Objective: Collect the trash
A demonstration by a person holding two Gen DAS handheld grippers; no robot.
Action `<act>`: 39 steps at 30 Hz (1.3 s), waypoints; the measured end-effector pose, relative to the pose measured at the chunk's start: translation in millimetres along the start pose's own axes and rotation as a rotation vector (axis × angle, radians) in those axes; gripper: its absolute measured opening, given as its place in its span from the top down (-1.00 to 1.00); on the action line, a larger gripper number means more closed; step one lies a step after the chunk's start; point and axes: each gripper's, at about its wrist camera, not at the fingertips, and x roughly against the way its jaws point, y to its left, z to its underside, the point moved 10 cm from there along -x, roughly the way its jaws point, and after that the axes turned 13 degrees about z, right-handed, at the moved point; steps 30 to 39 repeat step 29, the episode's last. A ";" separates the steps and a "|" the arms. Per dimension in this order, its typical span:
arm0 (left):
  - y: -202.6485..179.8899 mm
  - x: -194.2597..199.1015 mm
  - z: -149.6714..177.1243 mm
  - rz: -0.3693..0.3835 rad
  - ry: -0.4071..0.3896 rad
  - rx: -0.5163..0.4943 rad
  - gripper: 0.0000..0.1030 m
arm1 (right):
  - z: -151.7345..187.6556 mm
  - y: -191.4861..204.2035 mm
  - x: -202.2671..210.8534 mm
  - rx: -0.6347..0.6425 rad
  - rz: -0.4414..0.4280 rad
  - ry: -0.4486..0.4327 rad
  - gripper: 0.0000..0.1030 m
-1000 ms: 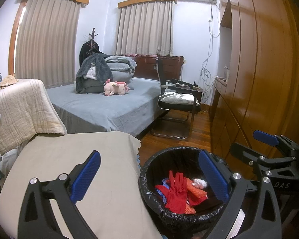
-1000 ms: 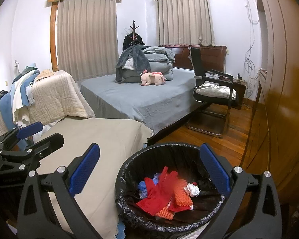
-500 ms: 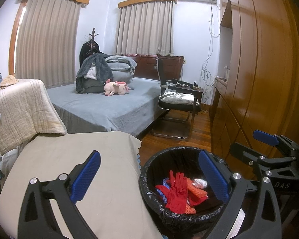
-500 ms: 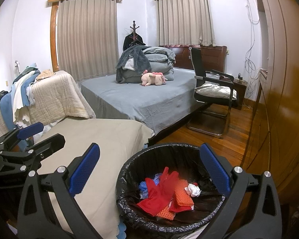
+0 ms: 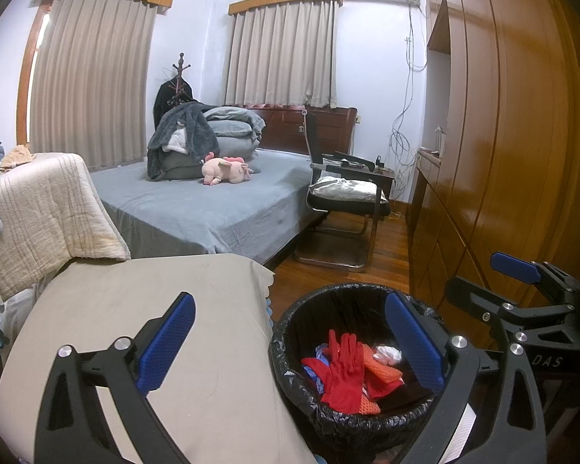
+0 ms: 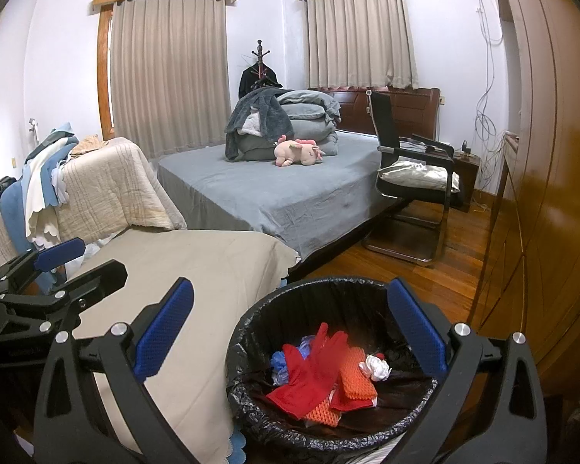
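The bin point(image 5: 352, 417), lined with a black bag, stands on the floor just below and ahead of both tools, holding a red glove point(image 5: 344, 371), orange mesh point(image 6: 353, 377), a white paper wad point(image 6: 375, 367) and a bit of blue. The left tool point(image 5: 290, 344) and right tool point(image 6: 290, 332) both gape wide and hold nothing. A beige-covered worktop point(image 5: 135, 309) lies left of the bin, with a bed point(image 6: 274, 197) and chair point(image 6: 417, 178) beyond.
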 end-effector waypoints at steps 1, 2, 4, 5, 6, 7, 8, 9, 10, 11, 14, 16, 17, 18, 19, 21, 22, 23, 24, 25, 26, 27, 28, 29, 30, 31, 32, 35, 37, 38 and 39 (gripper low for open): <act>-0.2 -0.4 0.3 0.000 0.000 -0.001 -0.88 | -0.1 0.3 -0.2 0.000 0.000 0.000 -0.90; -0.1 -0.3 0.2 0.000 0.000 -0.001 -0.88 | 0.4 -0.5 0.2 0.000 0.000 0.000 -0.90; -0.3 -0.6 0.5 0.000 0.000 0.000 -0.88 | 0.2 0.0 0.0 0.001 0.000 0.001 -0.90; -0.4 -0.7 0.6 0.000 0.000 0.000 -0.88 | 0.8 -0.7 0.2 0.001 0.000 0.001 -0.90; -0.2 -0.1 0.2 0.000 0.001 0.000 -0.88 | 1.1 -1.1 0.4 0.001 0.001 0.002 -0.90; -0.3 -0.5 0.5 0.000 0.000 0.000 -0.88 | 1.1 -1.2 0.4 0.001 0.000 0.002 -0.90; -0.4 -0.7 0.6 0.001 0.000 0.000 -0.88 | 1.1 -1.0 0.4 0.001 0.000 0.002 -0.90; -0.3 -0.2 0.2 0.001 0.001 0.001 -0.88 | 1.1 -1.1 0.4 0.001 0.001 0.002 -0.90; 0.3 0.0 0.2 0.000 0.001 0.001 -0.88 | 0.6 0.0 0.1 0.001 0.001 0.003 -0.90; 1.1 0.7 -0.1 0.001 0.002 0.003 -0.88 | 0.9 -0.8 0.4 0.000 0.000 0.002 -0.90; 2.5 0.6 0.7 0.003 0.003 0.008 -0.88 | 0.7 0.1 0.1 0.001 0.000 0.001 -0.90; 4.6 0.3 1.5 0.002 0.004 0.008 -0.88 | 0.8 0.1 0.0 0.000 0.000 0.002 -0.90; 5.1 0.9 1.4 0.002 0.004 0.008 -0.88 | 0.8 0.1 0.0 0.000 0.000 0.002 -0.90; 4.4 0.1 1.4 0.003 0.004 0.008 -0.88 | 1.2 -0.9 0.5 0.000 0.000 0.002 -0.90; 4.7 0.5 1.3 0.002 0.004 0.008 -0.88 | 1.3 -1.0 0.4 0.000 0.000 0.002 -0.90; 5.5 1.2 1.3 0.000 0.004 0.008 -0.88 | 1.1 -1.1 0.5 0.000 0.000 0.001 -0.90; 5.0 0.4 1.4 0.002 0.005 0.009 -0.88 | 0.4 -0.1 0.3 -0.001 0.001 0.000 -0.90; 4.7 0.3 1.4 0.003 0.005 0.009 -0.88 | 0.9 -0.9 0.2 -0.001 0.001 0.001 -0.90; 5.7 1.4 1.5 0.002 0.005 0.009 -0.88 | 0.7 -0.2 -0.2 -0.001 0.001 0.002 -0.90; 4.9 0.3 1.2 0.002 0.004 0.008 -0.88 | 0.9 -0.3 -0.2 0.000 0.000 0.002 -0.90; 5.7 0.9 1.6 0.002 0.005 0.009 -0.88 | 1.1 -1.2 0.2 0.000 0.000 0.002 -0.90; 6.6 1.0 2.8 0.001 0.006 0.010 -0.88 | 1.0 -0.7 0.1 0.000 0.000 0.002 -0.90; 5.9 0.4 2.4 0.002 0.005 0.009 -0.88 | 0.8 -0.4 0.0 0.000 -0.001 0.002 -0.90; 6.2 0.7 2.5 0.001 0.006 0.008 -0.88 | 0.8 -0.4 0.0 0.000 -0.001 0.002 -0.90; 6.2 0.7 2.5 0.001 0.006 0.008 -0.88 | 0.8 -0.4 0.0 0.000 -0.001 0.002 -0.90; 6.2 0.7 2.5 0.001 0.006 0.008 -0.88 | 0.8 -0.4 0.0 0.000 -0.001 0.002 -0.90; 6.2 0.7 2.5 0.001 0.006 0.008 -0.88 | 0.8 -0.4 0.0 0.000 -0.001 0.002 -0.90; 6.2 0.7 2.5 0.001 0.006 0.008 -0.88 | 0.8 -0.4 0.0 0.000 -0.001 0.002 -0.90; 6.2 0.7 2.5 0.001 0.006 0.008 -0.88 | 0.8 -0.4 0.0 0.000 -0.001 0.002 -0.90; 6.2 0.7 2.5 0.001 0.006 0.008 -0.88 | 0.8 -0.4 0.0 0.000 -0.001 0.002 -0.90; 6.2 0.7 2.5 0.001 0.006 0.008 -0.88 | 0.8 -0.4 0.0 0.000 -0.001 0.002 -0.90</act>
